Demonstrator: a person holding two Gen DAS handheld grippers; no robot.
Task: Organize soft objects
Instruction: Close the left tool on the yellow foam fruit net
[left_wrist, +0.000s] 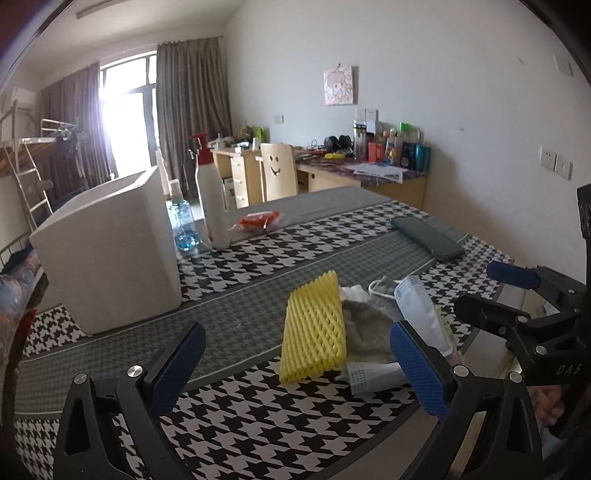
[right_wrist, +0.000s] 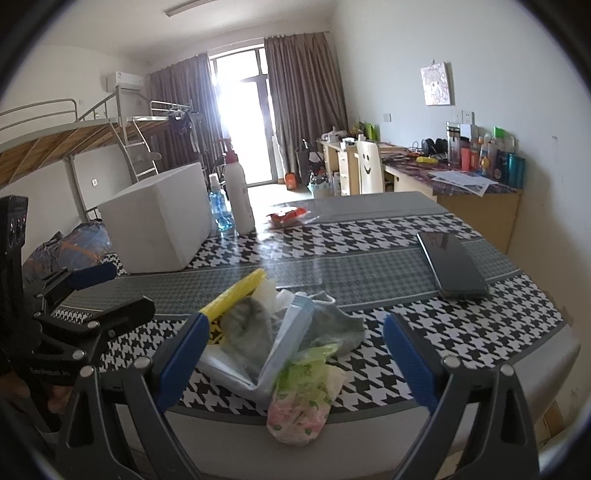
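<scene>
A pile of soft things lies near the table's front edge: a yellow foam net (left_wrist: 314, 328), a grey sock (right_wrist: 334, 326), a grey cloth (right_wrist: 247, 325), blue face masks (right_wrist: 286, 343) and a green-and-pink patterned bag (right_wrist: 301, 400). My left gripper (left_wrist: 297, 369) is open and empty, its jaws wide apart just in front of the foam net. My right gripper (right_wrist: 295, 363) is open and empty, its jaws on either side of the pile. The right gripper also shows in the left wrist view (left_wrist: 513, 295), and the left gripper in the right wrist view (right_wrist: 99, 291).
A white foam box (left_wrist: 110, 251) stands at the left. Behind it are a blue bottle (left_wrist: 183, 225) and a white pump bottle (left_wrist: 210, 199), then a red packet (left_wrist: 258, 220). A dark phone (right_wrist: 452, 264) lies at the right on the houndstooth tablecloth (left_wrist: 258, 417).
</scene>
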